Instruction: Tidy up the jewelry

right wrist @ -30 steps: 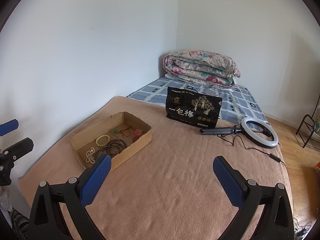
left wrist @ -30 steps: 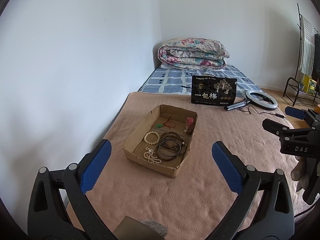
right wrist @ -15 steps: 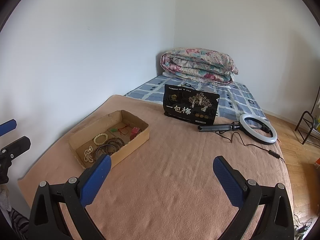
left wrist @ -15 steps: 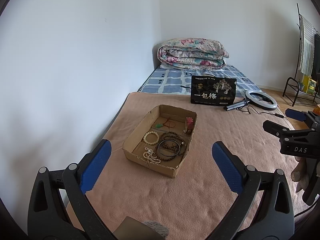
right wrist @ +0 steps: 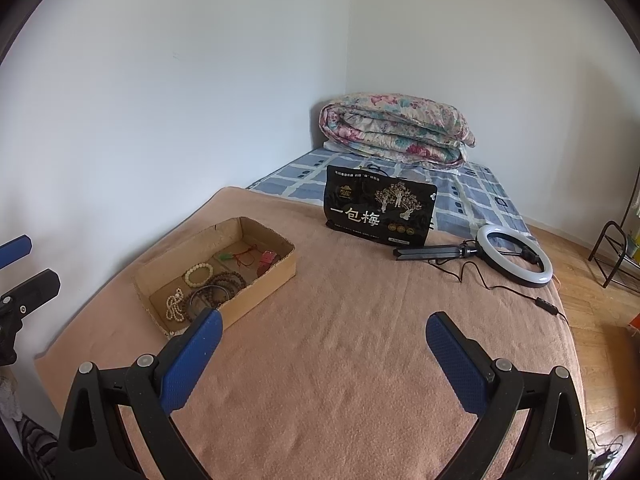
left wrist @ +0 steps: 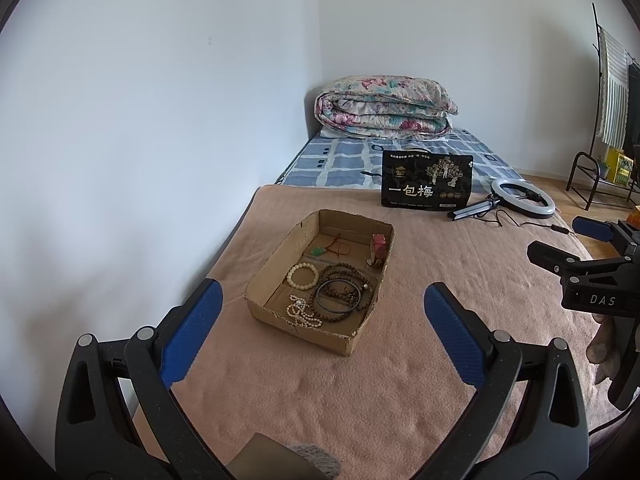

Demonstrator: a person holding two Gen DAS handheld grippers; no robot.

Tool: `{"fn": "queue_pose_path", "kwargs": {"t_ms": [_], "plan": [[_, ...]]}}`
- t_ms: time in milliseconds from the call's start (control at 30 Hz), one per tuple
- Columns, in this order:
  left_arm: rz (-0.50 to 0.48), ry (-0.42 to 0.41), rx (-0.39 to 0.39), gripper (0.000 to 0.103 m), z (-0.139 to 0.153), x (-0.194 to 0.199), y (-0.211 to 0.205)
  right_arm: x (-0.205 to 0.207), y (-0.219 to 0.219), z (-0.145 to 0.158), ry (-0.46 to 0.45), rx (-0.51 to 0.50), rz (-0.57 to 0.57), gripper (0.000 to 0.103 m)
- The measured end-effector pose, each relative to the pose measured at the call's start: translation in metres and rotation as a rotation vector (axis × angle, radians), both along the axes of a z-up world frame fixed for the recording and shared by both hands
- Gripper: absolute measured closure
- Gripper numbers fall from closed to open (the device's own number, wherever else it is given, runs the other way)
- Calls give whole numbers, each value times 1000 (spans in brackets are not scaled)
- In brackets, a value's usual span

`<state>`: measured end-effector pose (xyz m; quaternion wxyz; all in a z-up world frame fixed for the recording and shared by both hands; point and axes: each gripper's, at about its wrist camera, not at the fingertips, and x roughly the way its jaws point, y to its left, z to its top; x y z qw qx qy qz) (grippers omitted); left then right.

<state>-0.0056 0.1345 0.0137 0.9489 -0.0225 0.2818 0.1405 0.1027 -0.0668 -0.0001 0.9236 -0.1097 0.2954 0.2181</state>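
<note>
A shallow cardboard box (left wrist: 372, 320) lies on the pink blanket. It holds a cream bead bracelet (left wrist: 303, 276), a white pearl strand (left wrist: 301, 312), dark wooden beads (left wrist: 345, 286), a green pendant on red cord (left wrist: 319, 251) and a small red item (left wrist: 378, 241). The box also shows in the right wrist view (right wrist: 260, 292). My left gripper (left wrist: 322, 334) is open and empty, hovering just short of the box. My right gripper (right wrist: 322, 354) is open and empty, to the right of the box; it shows in the left wrist view (left wrist: 568, 248).
A black snack bag (right wrist: 378, 214) stands behind the box. A ring light on a folded tripod (right wrist: 514, 256) with its cable lies at the right. A folded floral quilt (right wrist: 396, 128) sits at the bed's head. A white wall runs along the left; a metal rack (left wrist: 600, 176) stands far right.
The right gripper has shifted a little to the right and forward, so the box and bag slid left in its view. The left gripper has barely moved. Both stay open.
</note>
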Motion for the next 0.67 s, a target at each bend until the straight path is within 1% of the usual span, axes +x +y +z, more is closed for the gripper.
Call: {"fn": "queue_pose_path", "kwargs": {"t_ms": [667], "plan": [[19,-13,2,1,2,0,5,0,-5,-2,4,-4,0,0]]}}
